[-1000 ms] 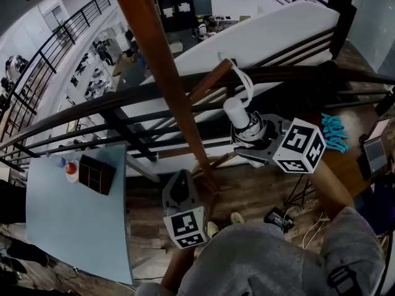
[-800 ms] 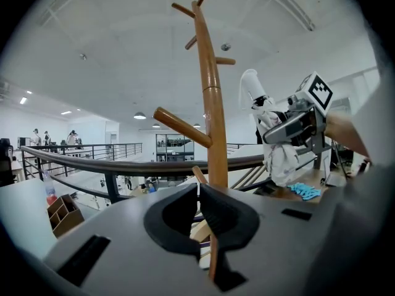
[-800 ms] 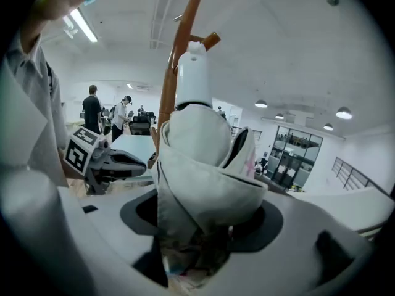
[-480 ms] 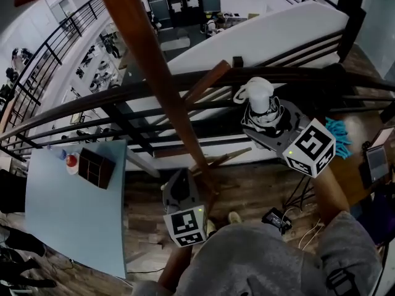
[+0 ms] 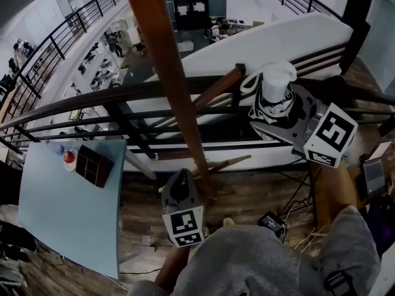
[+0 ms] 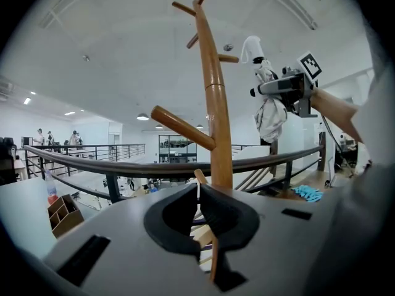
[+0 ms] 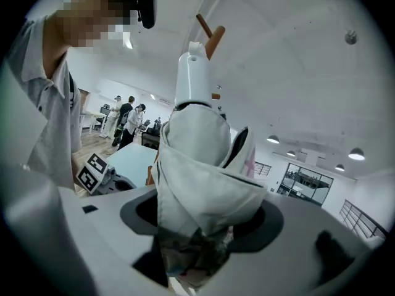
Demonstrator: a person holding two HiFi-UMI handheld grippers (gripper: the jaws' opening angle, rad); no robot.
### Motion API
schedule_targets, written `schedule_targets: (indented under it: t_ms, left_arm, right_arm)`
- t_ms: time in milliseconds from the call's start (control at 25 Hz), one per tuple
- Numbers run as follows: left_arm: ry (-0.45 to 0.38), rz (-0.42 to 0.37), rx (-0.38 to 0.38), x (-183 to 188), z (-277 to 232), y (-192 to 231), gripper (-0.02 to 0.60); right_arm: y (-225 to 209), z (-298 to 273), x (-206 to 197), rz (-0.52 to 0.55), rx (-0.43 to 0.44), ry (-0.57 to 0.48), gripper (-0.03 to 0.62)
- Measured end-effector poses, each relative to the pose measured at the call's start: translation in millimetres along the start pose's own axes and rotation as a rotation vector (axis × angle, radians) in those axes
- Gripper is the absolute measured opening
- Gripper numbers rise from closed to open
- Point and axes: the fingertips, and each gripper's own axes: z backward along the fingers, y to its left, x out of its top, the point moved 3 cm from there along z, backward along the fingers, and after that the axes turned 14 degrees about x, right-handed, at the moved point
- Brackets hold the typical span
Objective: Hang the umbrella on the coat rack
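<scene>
The wooden coat rack (image 5: 166, 73) rises through the middle of the head view, and one of its pegs (image 5: 216, 88) slants toward the right. My right gripper (image 5: 278, 113) is shut on a folded white umbrella (image 5: 271, 88), held handle-up just right of that peg. The umbrella's white strap loop (image 5: 250, 82) hangs beside the peg's tip. The left gripper view shows the umbrella (image 6: 268, 113) held high, right of the rack's pole (image 6: 216, 116). In the right gripper view its fabric (image 7: 197, 165) fills the jaws. My left gripper (image 5: 180, 190) is shut on nothing, low by the rack's base.
A dark railing (image 5: 92, 97) runs across behind the rack. A light blue table (image 5: 68, 227) at the left carries a wooden box (image 5: 92, 165) and a bottle (image 5: 68, 159). Small devices and cables (image 5: 271, 222) lie on the wooden floor. A teal cloth (image 6: 307, 193) lies at the right.
My right gripper has carried the umbrella up and to the right, away from the pole. The left gripper has stayed by the rack's base.
</scene>
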Motion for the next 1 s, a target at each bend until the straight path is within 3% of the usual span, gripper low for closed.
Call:
schedule_targets:
  t_ms: [560, 1000]
  left_arm:
    - [-0.004, 0.016, 0.077, 5.4, -8.4, 10.2, 0.023]
    - [0.005, 0.014, 0.142, 6.3, -9.7, 16.6, 0.023]
  right_arm:
    - [-33.0, -35.1, -4.5, -0.023, 0.150, -0.027, 0.295]
    - [-48.1, -57.3, -14.1, -0.012, 0.197, -0.056, 0.295]
